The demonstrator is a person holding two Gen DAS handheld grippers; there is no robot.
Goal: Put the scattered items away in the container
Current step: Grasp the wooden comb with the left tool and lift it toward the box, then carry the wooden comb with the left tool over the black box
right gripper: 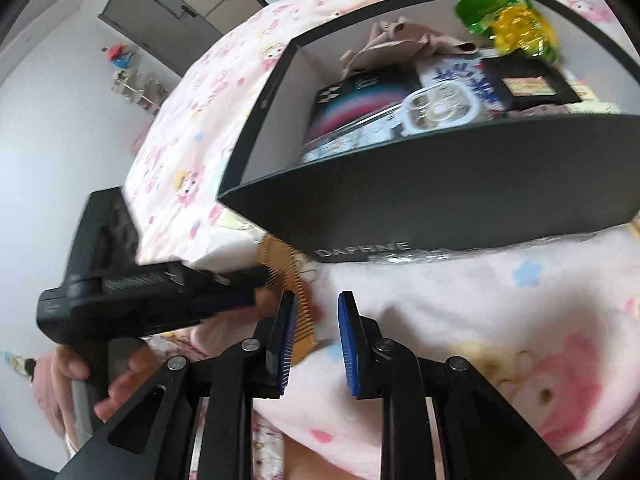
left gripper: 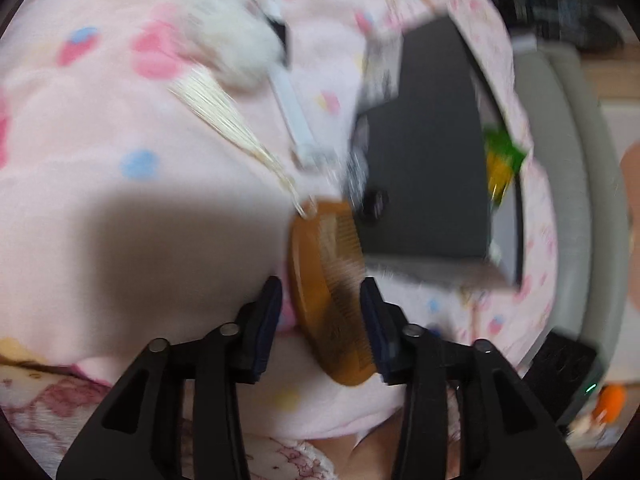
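Left gripper (left gripper: 322, 312) jaws look clamped on the wooden comb (left gripper: 326, 280) at lower centre of the blurry frame, beside the dark box (right gripper: 460, 200); right gripper (right gripper: 316, 344) jaws released.

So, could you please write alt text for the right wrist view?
The open right claw hovers over a pink patterned blanket, while the left claw grips a wooden comb beside a dark box filled with packets and small items.
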